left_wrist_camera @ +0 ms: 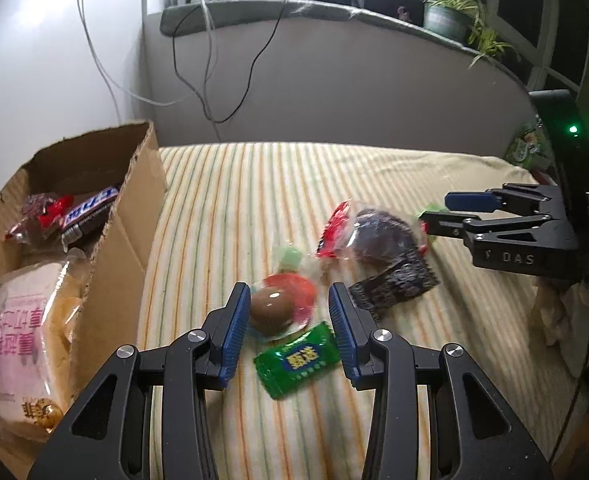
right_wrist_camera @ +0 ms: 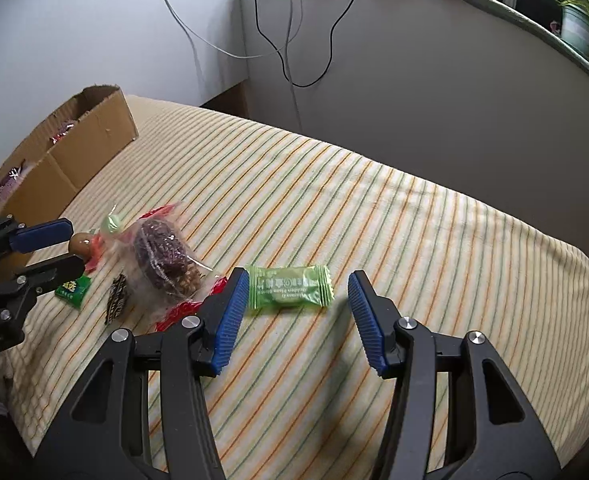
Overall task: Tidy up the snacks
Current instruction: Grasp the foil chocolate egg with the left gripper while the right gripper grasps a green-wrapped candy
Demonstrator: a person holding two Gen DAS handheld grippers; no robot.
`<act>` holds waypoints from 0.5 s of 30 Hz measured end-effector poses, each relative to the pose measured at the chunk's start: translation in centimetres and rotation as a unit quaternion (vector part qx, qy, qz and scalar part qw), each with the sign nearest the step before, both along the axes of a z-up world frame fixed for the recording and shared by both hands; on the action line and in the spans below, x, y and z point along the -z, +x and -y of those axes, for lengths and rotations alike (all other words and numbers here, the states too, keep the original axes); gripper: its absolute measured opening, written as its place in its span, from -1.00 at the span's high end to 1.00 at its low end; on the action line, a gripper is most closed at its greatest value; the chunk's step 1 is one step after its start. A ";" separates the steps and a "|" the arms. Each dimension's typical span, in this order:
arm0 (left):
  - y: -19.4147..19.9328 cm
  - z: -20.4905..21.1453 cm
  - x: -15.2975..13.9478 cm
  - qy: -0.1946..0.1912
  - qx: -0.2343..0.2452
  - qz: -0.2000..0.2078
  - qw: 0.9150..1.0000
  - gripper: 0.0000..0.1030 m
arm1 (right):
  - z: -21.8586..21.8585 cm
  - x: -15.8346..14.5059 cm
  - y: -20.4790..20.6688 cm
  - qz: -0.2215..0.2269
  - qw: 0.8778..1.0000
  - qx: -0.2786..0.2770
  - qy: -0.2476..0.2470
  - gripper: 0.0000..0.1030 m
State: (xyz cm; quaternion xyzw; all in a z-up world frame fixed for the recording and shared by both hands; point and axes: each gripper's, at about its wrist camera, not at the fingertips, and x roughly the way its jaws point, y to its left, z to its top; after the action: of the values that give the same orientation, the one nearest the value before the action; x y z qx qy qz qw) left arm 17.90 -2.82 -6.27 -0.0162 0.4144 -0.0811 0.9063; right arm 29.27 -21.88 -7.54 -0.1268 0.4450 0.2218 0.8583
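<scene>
Left gripper (left_wrist_camera: 290,322) is partly spread over the striped bed cover (left_wrist_camera: 222,216), pads on either side of a brown egg-shaped snack in a red-and-clear wrapper (left_wrist_camera: 272,310); can't tell whether the pads touch it. A dark green packet (left_wrist_camera: 296,362) lies just near of it, a black patterned packet (left_wrist_camera: 394,286) to the right, and a clear bag with a dark cake (left_wrist_camera: 374,236) farther right.

Right gripper (right_wrist_camera: 298,304) is partly spread, nothing clamped; a light green candy packet (right_wrist_camera: 290,288) lies flat on the bed between its fingers, close to the left pad, apart from the right.

Cardboard box (left_wrist_camera: 130,216) sits far left on the bed, holding a chocolate bar (left_wrist_camera: 90,212), a bread pack (left_wrist_camera: 30,344) and other wrapped snacks.
</scene>
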 end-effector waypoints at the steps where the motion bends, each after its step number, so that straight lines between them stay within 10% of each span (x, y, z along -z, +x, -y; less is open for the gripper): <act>1: 0.2 -0.1 0.3 0.000 0.000 -0.005 1.000 0.24 | -0.3 0.3 0.2 -0.003 1.000 -0.002 -0.005 -0.06; 6: 0.4 -0.1 0.9 -0.011 0.007 -0.018 1.000 0.29 | -0.5 0.7 0.3 -0.004 1.000 -0.003 -0.006 -0.05; 15: 0.2 0.0 0.7 -0.016 0.012 -0.013 1.000 0.30 | 0.2 0.3 -0.1 0.002 1.000 -0.002 0.002 0.53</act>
State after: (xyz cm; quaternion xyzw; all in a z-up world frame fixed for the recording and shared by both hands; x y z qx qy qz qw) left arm 18.08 -2.87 -6.99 -0.0269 0.4246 -0.0982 0.8996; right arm 29.19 -22.09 -7.80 -0.1268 0.4423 0.2244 0.8590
